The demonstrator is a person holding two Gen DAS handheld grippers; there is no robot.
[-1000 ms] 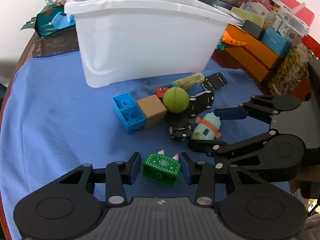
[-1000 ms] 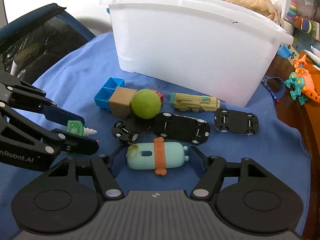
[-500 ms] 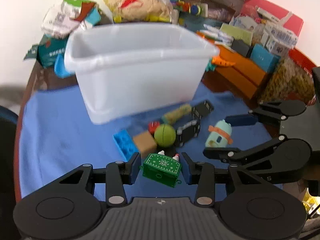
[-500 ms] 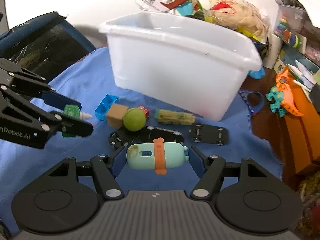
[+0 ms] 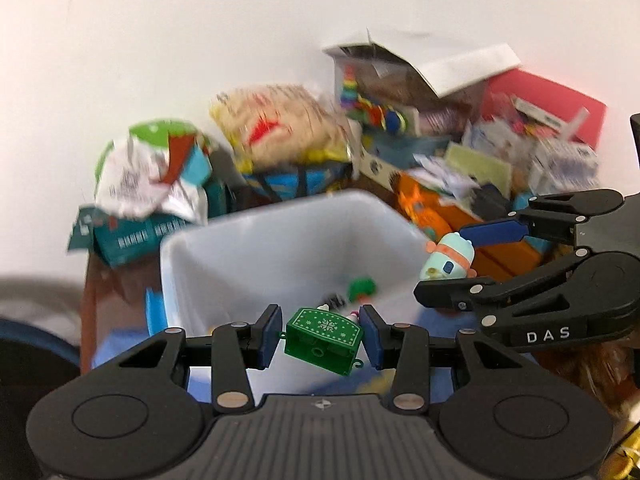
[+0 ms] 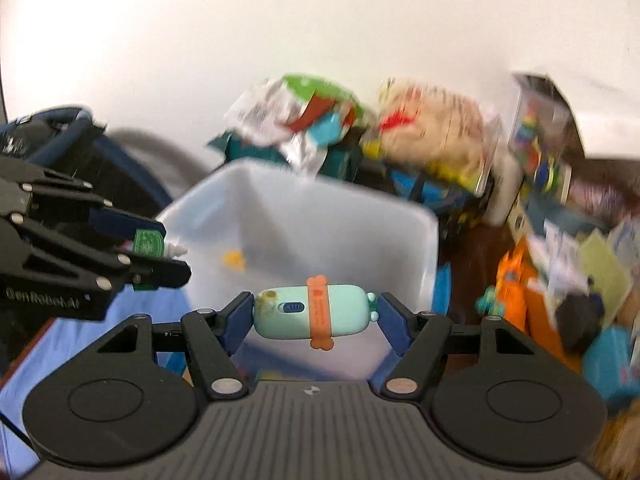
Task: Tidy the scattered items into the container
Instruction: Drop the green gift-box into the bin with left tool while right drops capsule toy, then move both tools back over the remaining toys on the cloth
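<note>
My left claw (image 5: pixel 320 336) grips the green chest (image 5: pixel 323 340); my right claw (image 6: pixel 316 316) grips the mint capsule toy (image 6: pixel 312 316); both above the white bin (image 5: pixel 280 248).

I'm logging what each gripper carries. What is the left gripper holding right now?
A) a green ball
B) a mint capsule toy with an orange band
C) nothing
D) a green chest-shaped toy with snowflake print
D: the left gripper is shut on the green chest toy at the white bin; the right gripper grips the mint capsule toy.

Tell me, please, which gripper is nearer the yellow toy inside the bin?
Probably the left gripper, beside the yellow toy; the right gripper hangs nearer the bin's front wall.
</note>
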